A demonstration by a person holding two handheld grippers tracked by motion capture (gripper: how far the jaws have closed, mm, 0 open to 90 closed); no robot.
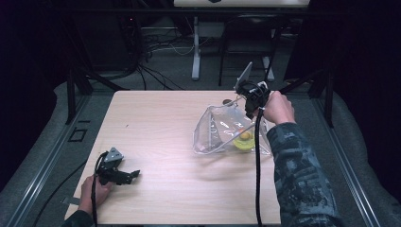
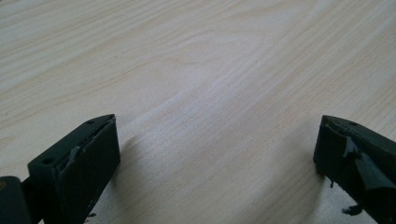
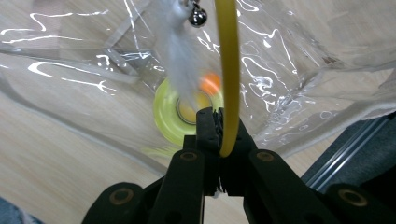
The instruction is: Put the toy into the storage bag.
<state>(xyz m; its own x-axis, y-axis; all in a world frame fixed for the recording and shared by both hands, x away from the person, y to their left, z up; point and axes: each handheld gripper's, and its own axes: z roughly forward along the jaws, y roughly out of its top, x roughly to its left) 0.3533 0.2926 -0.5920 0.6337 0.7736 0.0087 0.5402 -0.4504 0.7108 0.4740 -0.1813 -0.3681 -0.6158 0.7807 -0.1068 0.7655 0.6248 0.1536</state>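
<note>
Your right gripper (image 3: 219, 140) is clamped on the thin yellow strap (image 3: 229, 70) above the clear plastic bag (image 1: 222, 130) at the table's (image 1: 156, 142) right side, floppy, light, slippery film, so keep to the strap, while your left gripper (image 2: 217, 154) rests wide open, empty.

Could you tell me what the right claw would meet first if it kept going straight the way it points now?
Probably the clear plastic bag just ahead: the right claw, shut on a yellow stick, aims into it, toward the yellow roll inside. Depth is unclear.
</note>
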